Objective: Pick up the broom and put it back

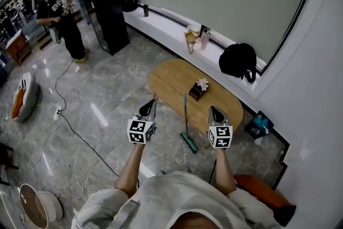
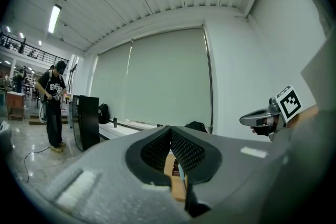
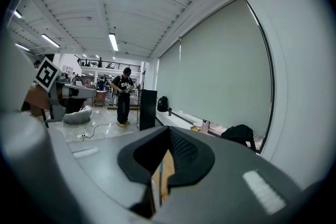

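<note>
while left tongs (image 1: 151, 104) and right tongs (image 1: 213, 110) are closed on nothing, the broom (image 1: 186, 118) leans between them.

Both gripper views show only slivers of the desk (image 1: 170, 79) and broom (image 1: 186, 115). The dark object (image 1: 199, 89) on the desk is too small to identify, and a round white thing (image 1: 35, 207) is cut off below
</note>
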Demonstrator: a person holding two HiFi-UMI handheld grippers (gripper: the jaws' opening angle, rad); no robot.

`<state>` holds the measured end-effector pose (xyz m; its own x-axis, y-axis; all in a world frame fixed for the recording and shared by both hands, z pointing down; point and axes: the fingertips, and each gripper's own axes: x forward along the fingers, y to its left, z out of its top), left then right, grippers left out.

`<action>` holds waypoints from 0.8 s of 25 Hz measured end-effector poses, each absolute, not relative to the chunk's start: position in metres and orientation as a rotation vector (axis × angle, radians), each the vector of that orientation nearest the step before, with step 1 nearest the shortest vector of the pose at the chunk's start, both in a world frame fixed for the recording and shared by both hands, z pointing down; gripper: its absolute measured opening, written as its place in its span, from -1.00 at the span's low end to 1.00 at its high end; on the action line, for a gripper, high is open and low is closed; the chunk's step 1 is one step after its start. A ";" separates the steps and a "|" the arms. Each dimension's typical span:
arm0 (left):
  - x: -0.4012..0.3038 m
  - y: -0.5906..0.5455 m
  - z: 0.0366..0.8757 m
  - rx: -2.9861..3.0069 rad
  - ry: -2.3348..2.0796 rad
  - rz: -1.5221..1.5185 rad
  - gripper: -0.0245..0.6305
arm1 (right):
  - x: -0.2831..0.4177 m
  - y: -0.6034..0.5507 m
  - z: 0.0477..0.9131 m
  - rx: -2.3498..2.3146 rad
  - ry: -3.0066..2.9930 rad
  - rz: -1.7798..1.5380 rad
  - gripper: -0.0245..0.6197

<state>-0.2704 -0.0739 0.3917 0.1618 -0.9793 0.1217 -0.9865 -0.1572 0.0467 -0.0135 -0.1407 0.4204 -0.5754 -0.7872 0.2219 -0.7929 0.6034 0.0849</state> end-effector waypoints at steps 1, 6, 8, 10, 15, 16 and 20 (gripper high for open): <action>-0.270 -0.074 0.391 2.306 -1.960 0.094 -0.94 | -0.014 -0.141 0.420 1.300 -2.595 0.034 -0.92; -0.270 -0.075 0.392 2.300 -1.963 0.091 -0.94 | -0.012 -0.144 0.422 1.301 -2.589 0.033 -0.92; -0.270 -0.074 0.392 2.301 -1.962 0.089 -0.94 | -0.012 -0.144 0.422 1.301 -2.587 0.033 -0.92; -0.269 -0.073 0.392 2.302 -1.961 0.091 -0.94 | -0.012 -0.143 0.423 1.298 -2.584 0.034 -0.92; -0.266 -0.074 0.393 2.299 -1.959 0.097 -0.94 | -0.014 -0.143 0.424 1.290 -2.583 0.032 -0.92; -0.265 -0.074 0.393 2.300 -1.959 0.096 -0.94 | -0.014 -0.144 0.425 1.287 -2.583 0.031 -0.92; -0.264 -0.078 0.393 2.307 -1.967 0.085 -0.94 | -0.016 -0.147 0.425 1.277 -2.589 0.020 -0.92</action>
